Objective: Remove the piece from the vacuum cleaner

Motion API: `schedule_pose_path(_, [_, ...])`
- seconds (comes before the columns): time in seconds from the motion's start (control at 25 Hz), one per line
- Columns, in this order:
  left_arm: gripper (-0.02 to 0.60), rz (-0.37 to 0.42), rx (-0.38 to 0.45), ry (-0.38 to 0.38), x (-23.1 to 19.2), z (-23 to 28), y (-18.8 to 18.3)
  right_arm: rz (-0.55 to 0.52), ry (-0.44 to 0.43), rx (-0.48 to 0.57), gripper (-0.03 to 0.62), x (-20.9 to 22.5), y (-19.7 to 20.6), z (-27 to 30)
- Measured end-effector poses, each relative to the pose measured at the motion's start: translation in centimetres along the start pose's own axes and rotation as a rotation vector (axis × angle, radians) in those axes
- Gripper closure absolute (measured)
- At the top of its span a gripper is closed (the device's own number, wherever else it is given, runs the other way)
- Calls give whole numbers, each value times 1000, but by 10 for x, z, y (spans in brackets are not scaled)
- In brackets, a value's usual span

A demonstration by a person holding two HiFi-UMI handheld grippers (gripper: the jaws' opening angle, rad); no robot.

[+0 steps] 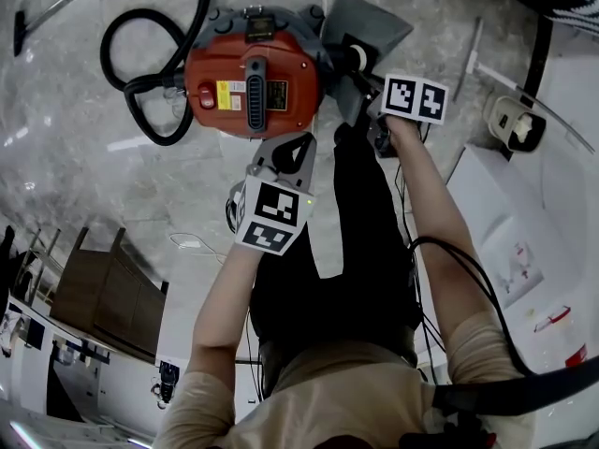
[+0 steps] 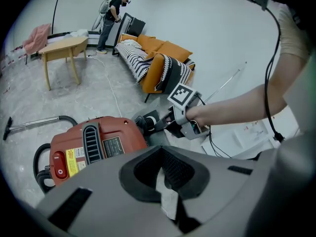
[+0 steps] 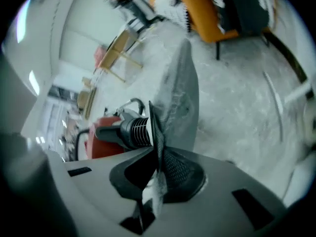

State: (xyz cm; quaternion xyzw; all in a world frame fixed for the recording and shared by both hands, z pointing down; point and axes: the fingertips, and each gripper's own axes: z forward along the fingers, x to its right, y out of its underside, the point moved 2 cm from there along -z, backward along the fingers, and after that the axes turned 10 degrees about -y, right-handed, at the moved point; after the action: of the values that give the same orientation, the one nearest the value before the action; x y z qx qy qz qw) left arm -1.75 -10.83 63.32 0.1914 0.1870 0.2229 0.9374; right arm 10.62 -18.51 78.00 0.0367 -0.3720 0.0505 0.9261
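The red vacuum cleaner [image 1: 253, 87] lies on the marble floor. A grey fabric piece [image 1: 360, 26] sticks out of its right side at a black ribbed collar [image 3: 136, 131]. My right gripper [image 1: 363, 80] reaches in from the right and is shut on the thin edge of the grey piece [image 3: 180, 93], which stands edge-on between its pads [image 3: 170, 169]. From the left gripper view, the right gripper [image 2: 163, 125] sits at the collar [image 2: 147, 121]. My left gripper [image 1: 285, 148] rests at the vacuum's near rim, jaws closed together with nothing seen between them [image 2: 165, 181].
A black hose [image 1: 140, 82] loops left of the vacuum, with a wand [image 2: 34, 125] on the floor. White boards [image 1: 505, 223] and cables lie to the right. Farther off are an orange sofa [image 2: 158, 58], a wooden table [image 2: 61, 48] and a standing person [image 2: 112, 16].
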Motion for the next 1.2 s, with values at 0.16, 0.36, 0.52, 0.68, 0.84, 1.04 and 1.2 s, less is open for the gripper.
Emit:
schedule_pose_path(0.16, [578, -1, 1, -6, -3, -1, 0, -457, 200, -148, 565, 3, -1, 0])
schedule_pose_path(0.36, [578, -1, 6, -10, -3, -1, 1, -661, 269, -183, 565, 7, 2, 0])
schedule_pose_path(0.52, [578, -3, 0, -10, -2, -1, 5, -673, 276, -143, 565, 7, 1, -1])
schedule_pose_path(0.68, [577, -4, 5, -11, -2, -2, 6, -322, 164, -4, 563, 10, -1, -3])
schedule_pose_path(0.84, [577, -8, 3, -16, -2, -5, 6, 8, 59, 96, 560, 13, 1, -3])
schedule_pose_path(1.04, [578, -12, 6, -16, -2, -4, 7, 253, 98, 180, 568, 62, -2, -25])
schedule_pose_path(1.2, [578, -14, -11, -13, -2, 3, 16, -197, 203, -18, 568, 62, -9, -48])
